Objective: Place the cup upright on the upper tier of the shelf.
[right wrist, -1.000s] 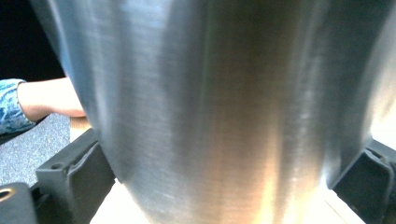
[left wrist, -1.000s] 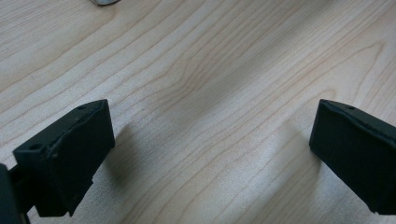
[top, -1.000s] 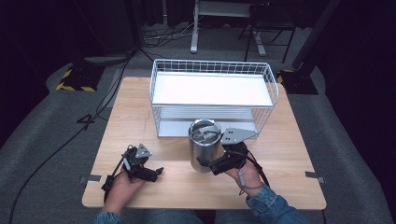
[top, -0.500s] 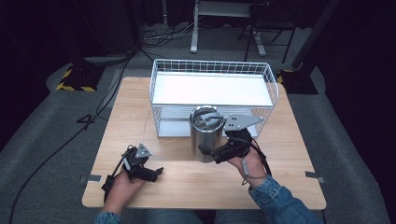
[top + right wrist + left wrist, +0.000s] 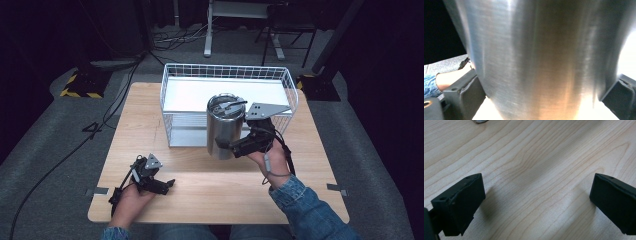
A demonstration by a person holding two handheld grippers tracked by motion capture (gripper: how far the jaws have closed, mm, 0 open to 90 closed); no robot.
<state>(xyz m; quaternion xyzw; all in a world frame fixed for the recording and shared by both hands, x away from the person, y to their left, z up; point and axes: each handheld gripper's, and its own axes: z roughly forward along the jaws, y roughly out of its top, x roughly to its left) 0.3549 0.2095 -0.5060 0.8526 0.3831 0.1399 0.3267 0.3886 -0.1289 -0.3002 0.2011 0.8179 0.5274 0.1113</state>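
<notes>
The right gripper (image 5: 226, 144) clamps a brushed-steel lidded tumbler (image 5: 225, 126), raised before the white wire basket (image 5: 227, 75), not yet inside; the left gripper (image 5: 167, 184) rests wide open, empty.

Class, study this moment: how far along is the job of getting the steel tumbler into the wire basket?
Done: the right claw has gripped the steel tumbler and lifted it off the table. In hand: the tumbler hangs upright at the front wall of the wire basket. Left: probably carrying it over the rim and setting it down inside. The left claw rests open, idle.
</notes>
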